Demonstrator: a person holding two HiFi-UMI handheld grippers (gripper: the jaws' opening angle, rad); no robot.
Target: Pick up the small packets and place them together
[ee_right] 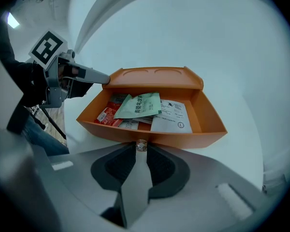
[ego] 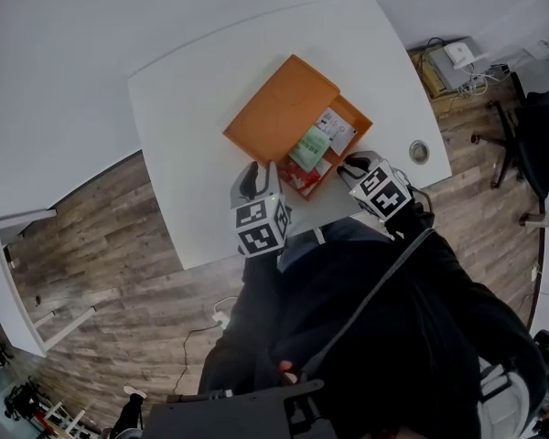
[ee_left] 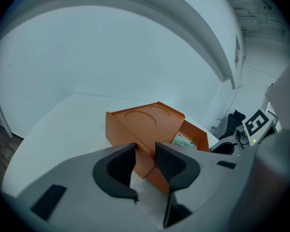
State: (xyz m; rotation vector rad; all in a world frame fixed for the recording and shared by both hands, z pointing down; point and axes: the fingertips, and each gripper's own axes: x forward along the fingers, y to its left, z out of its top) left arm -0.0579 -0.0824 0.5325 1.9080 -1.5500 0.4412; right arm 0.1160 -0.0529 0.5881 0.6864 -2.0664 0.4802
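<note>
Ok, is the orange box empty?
Not empty: a green packet, a white packet and a red packet lie inside the orange box.

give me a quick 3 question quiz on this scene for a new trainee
1. True or false: the packets lie on the bare table.
2. Which packet lies topmost in the orange box? A green, B red, C blue.
3. What stands between the left gripper's fingers?
Key: 1 false, they lie in the box. 2 A, the green packet. 3 a wall of the orange box.
</note>
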